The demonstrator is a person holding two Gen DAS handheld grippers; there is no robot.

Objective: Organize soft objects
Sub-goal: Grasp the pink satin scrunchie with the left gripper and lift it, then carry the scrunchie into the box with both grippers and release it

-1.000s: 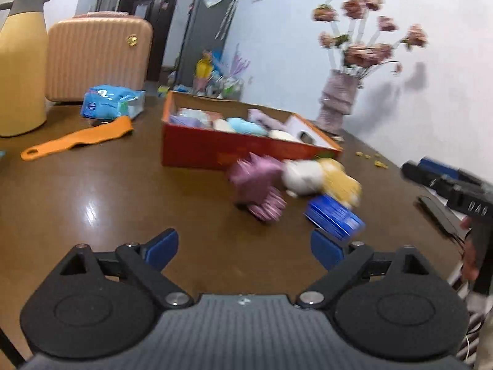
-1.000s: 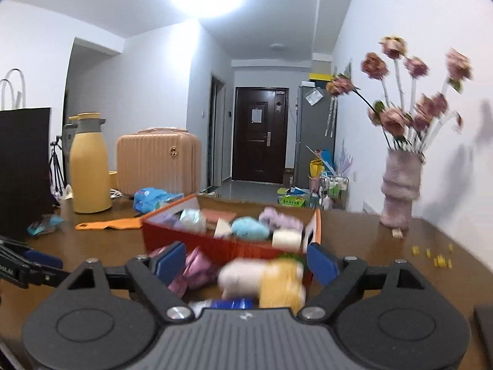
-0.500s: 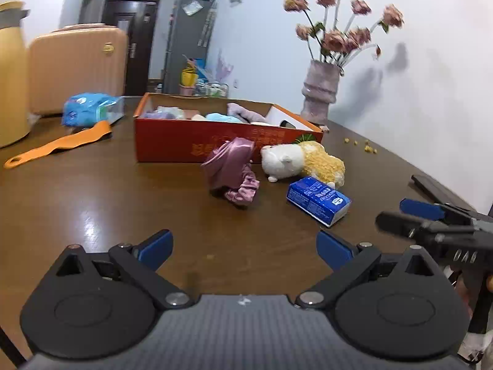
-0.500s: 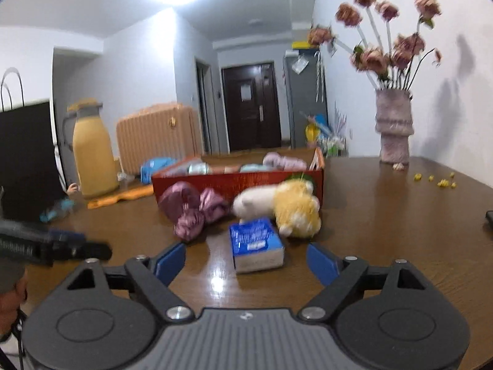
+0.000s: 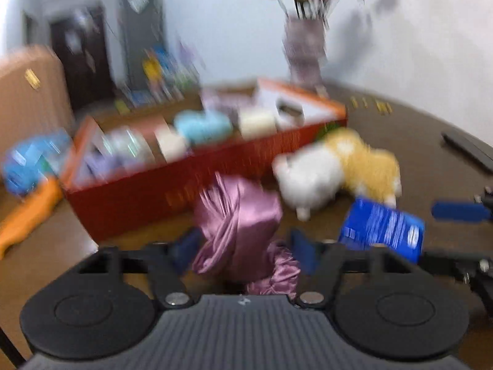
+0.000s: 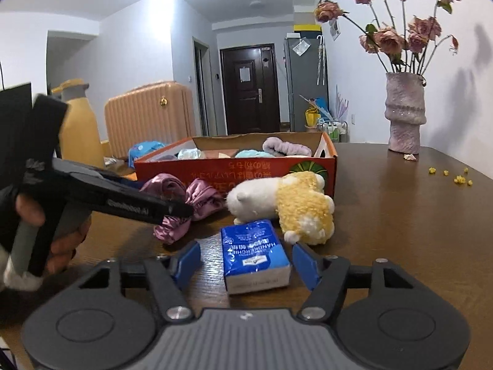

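A purple satin cloth [image 5: 240, 225] lies bunched on the brown table in front of the red cardboard box [image 5: 154, 194]. My left gripper [image 5: 245, 251] straddles it; its jaws are closing and both blue pads touch the cloth's sides. In the right wrist view its fingers [image 6: 138, 203] reach over the cloth [image 6: 197, 197]. A blue tissue pack [image 6: 255, 256] sits between the pads of my right gripper [image 6: 246, 263], whose jaws are closing, with a gap on each side. A white and yellow plush toy [image 6: 286, 203] lies beside the box [image 6: 234, 169], which holds several soft items.
A vase of dried flowers [image 6: 403, 114] stands at the back right, with yellow crumbs [image 6: 456, 178] near it. A yellow jug [image 6: 77, 129] and a peach suitcase [image 6: 148, 114] are at the left. An orange tool [image 5: 27, 215] and a blue packet [image 5: 27, 163] lie left of the box.
My left gripper has moved forward onto the purple cloth and its jaws have narrowed around it. My right gripper has sunk toward the tissue pack and its jaws have narrowed.
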